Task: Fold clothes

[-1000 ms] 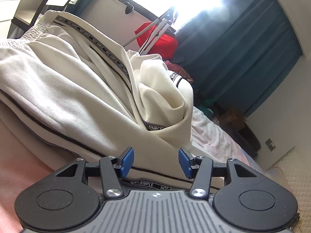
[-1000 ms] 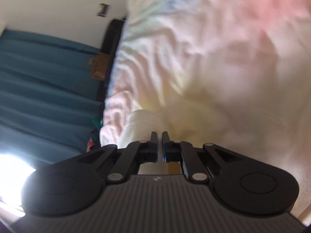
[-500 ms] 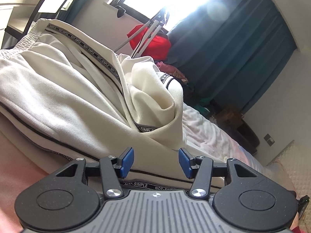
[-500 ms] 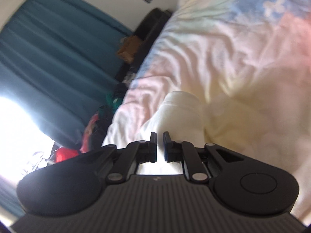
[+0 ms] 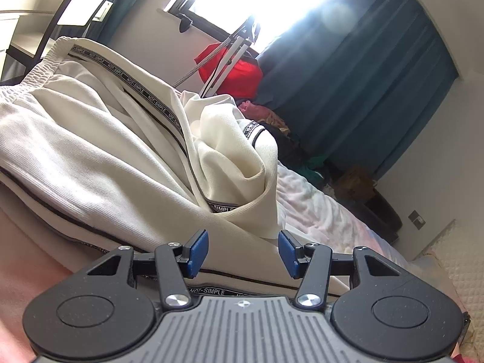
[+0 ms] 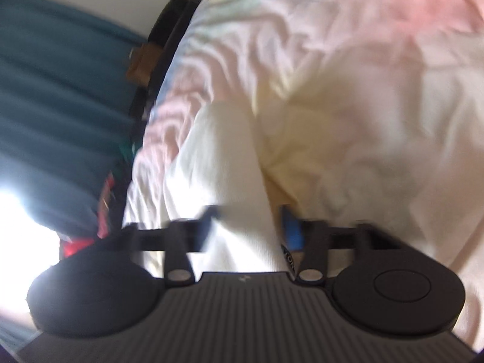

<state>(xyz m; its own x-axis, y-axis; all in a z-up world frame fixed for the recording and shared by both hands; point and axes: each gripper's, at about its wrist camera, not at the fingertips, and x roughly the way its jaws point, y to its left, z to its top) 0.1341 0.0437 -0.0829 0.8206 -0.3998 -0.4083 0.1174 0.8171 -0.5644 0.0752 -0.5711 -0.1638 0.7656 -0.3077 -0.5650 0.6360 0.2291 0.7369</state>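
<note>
1. While low over the bed, the left gripper has its blue-padded fingers spread wide, nothing between them but air above cloth.
2. Cream ribbed track trousers with black "NOT-SIMPLE" tape stripes lie bunched on the pastel tie-dye bedsheet, right in front of the left gripper; elastic waistband at upper left, a folded cuff end standing up near centre.
3. One taped edge of the trousers runs just under the left gripper's fingers; touching or not, cannot tell.
4. Right gripper is blurred, jaws parted wide, a cream fabric fold lying between them; not pinched as far as can be seen.
5. That fold rests on the same sheet, pink, yellow and blue patches around it.
6. Background, left view: teal curtain, bright window, red garment behind a white metal stand.
</note>
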